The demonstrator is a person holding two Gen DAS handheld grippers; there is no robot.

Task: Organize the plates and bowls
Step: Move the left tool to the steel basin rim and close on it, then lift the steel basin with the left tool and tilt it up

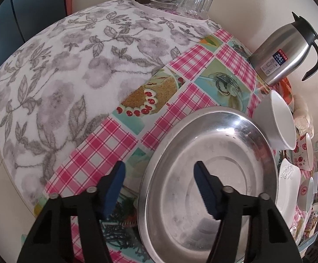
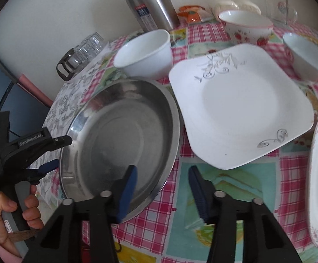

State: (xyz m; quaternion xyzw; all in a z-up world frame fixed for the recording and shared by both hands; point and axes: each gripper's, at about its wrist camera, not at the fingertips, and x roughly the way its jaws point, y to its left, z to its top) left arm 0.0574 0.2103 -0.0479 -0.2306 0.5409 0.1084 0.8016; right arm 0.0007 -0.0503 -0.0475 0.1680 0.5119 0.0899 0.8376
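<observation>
The steel thermos jug (image 1: 284,50) carries a blue label (image 1: 278,58) with a large white "24"; the small print around it is too fine to read. In the right wrist view, the left gripper (image 2: 49,153) bears white lettering "GenRobot.AI" on its black upper arm, and a smaller white line lower on its body that seems to read "Data Acquisition System", though it is blurred.

The left gripper (image 1: 159,188) and the right gripper (image 2: 162,191) both hung with jaws spread wide and nothing between them, while the person's left hand (image 2: 12,214) wrapped the left gripper's grey handle.
</observation>
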